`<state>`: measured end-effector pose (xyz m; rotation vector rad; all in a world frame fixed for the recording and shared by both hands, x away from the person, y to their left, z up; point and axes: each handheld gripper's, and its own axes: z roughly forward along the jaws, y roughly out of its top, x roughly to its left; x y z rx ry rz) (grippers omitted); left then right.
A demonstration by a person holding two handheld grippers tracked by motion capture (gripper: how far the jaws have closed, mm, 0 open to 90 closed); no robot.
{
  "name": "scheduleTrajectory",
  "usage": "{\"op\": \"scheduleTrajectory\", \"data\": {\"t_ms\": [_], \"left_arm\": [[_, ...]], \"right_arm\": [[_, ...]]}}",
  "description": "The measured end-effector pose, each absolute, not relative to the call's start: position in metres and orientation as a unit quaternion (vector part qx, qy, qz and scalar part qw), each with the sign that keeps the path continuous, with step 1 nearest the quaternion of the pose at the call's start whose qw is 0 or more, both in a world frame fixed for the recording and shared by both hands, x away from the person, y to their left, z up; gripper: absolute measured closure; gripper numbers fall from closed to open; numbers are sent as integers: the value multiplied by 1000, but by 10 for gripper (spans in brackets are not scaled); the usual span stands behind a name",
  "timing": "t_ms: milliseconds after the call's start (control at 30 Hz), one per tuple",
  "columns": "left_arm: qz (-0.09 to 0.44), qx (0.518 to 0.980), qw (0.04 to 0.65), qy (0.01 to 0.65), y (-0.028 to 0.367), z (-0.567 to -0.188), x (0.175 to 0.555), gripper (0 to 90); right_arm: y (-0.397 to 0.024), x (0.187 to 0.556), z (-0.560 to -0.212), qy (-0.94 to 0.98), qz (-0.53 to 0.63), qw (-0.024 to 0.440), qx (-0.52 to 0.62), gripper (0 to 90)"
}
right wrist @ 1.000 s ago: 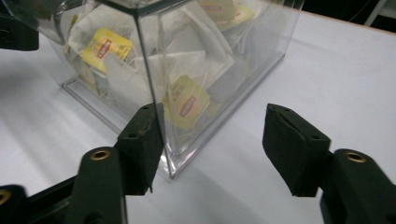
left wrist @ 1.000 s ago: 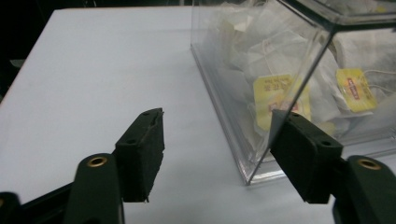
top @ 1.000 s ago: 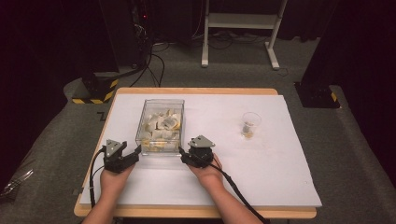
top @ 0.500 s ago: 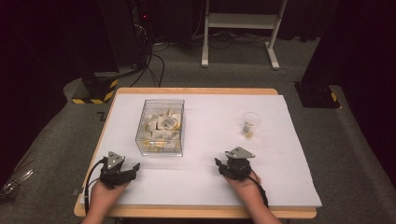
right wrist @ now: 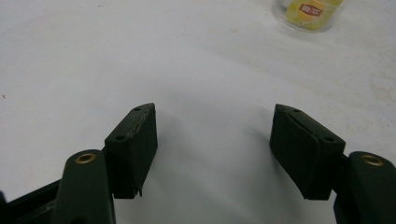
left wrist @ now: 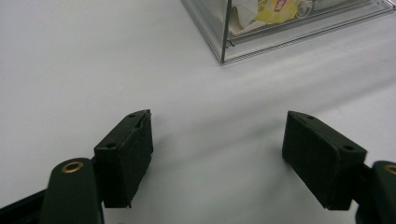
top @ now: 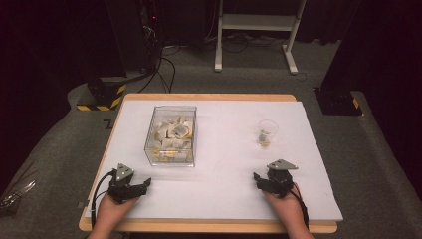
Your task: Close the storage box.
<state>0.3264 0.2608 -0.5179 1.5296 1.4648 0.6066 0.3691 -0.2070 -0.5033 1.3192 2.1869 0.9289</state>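
Room: dark floor with cables and a white stand behind a wooden table covered by a white sheet.
High view: the clear box full of small packets stands on the left half of the sheet; the small glass stands to its right, well apart.
High view, hands: the left gripper rests near the front edge, just below the box; the right gripper is below the glass.
Left gripper view: jaws have just been opening and stand wide, nothing between them; a corner of the box is ahead.
Right gripper view: jaws have just been opening, nothing between them; the glass with a yellow packet is farther ahead.
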Motion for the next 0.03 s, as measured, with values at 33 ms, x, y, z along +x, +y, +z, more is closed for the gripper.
{"op": "scheduleTrajectory", "data": {"t_ms": [33], "left_arm": [[245, 618, 453, 594, 261, -518, 326, 248]], "right_arm": [[-207, 369, -503, 787, 335, 212, 473, 316]]}}
